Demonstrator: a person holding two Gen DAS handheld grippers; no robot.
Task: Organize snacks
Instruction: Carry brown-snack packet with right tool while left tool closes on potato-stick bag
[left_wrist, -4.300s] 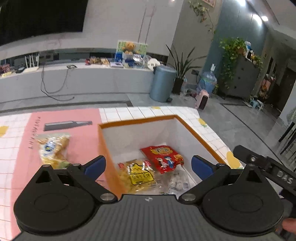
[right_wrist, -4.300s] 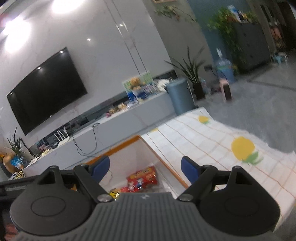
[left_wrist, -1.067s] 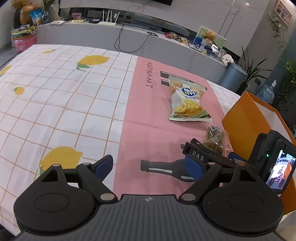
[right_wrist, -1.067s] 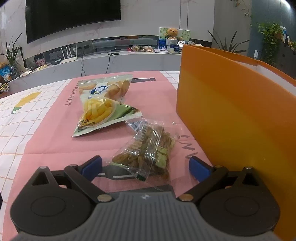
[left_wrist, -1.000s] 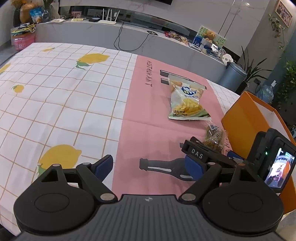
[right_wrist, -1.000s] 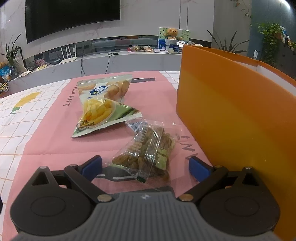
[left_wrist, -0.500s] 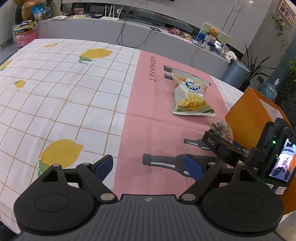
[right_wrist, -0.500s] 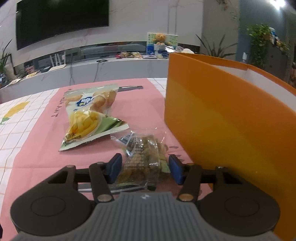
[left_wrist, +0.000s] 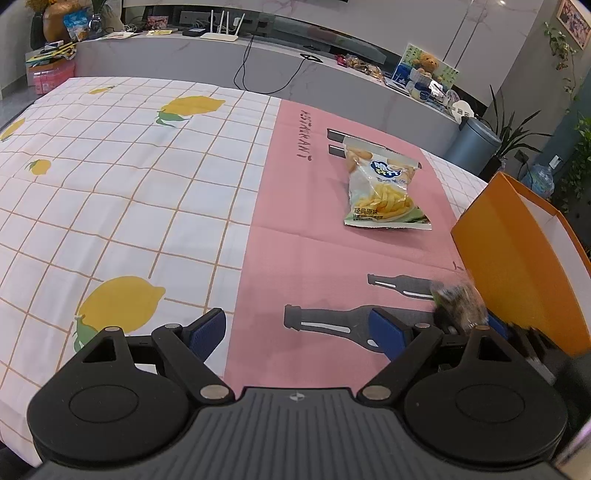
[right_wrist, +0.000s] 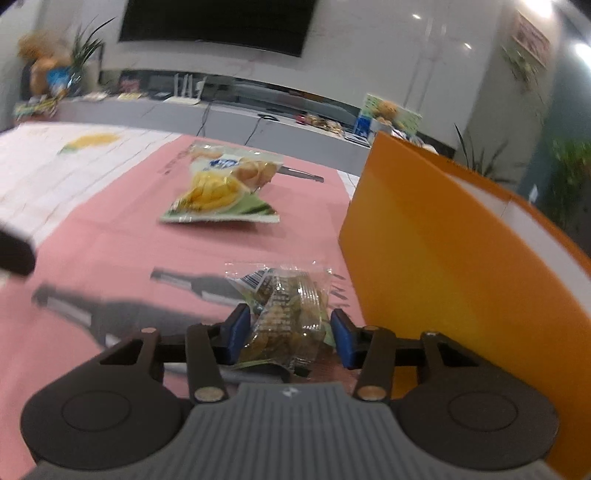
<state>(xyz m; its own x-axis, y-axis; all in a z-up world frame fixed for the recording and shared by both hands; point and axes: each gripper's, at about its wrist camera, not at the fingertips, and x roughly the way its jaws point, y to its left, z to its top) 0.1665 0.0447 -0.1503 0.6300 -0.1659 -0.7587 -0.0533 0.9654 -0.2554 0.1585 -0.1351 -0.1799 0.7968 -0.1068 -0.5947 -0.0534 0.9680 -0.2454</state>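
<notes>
The right claw (right_wrist: 290, 332) grips a clear snack packet (right_wrist: 286, 314) between its blue pads, just left of the orange box (right_wrist: 443, 266). The packet's long axis runs from 6 to 12 o'clock, its barcoded end pointing away from the camera. At 11 o'clock a fries bag (right_wrist: 221, 188) lies flat on the pink strip of the worktop (right_wrist: 110, 229), its long axis running toward 1 o'clock. The left claw (left_wrist: 295, 332) hangs wide open over the worktop, holding nothing
</notes>
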